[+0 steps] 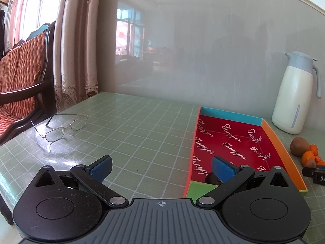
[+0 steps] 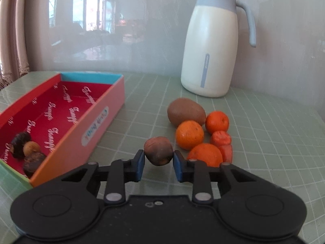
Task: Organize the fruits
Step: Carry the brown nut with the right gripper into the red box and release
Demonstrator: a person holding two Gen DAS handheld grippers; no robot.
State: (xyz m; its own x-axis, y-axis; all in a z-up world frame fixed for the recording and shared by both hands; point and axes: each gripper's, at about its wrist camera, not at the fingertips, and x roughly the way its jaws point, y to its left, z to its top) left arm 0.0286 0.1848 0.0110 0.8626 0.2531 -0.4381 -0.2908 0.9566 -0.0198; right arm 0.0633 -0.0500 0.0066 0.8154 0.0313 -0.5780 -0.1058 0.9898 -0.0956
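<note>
We have the small, wrinkled dark-brown round fruit pinched between the two blue pads of the right gripper, the jaws drawn in close on it, at the near edge of the loose pile on the green gridded table mat. Only the pad tips seem to bear on its rounded flanks, so it may squirt out or roll as we lift. Just beside it sit three orange mandarins, a fuzzy brown kiwi and red pieces; a sideways swing could nudge them rolling. The open red-lined cardboard box, already holding three dark fruits, lies to the left; its raised wall could catch a low carry. The left gripper hangs wide open and empty near the box's near corner, where the two could collide.
</note>
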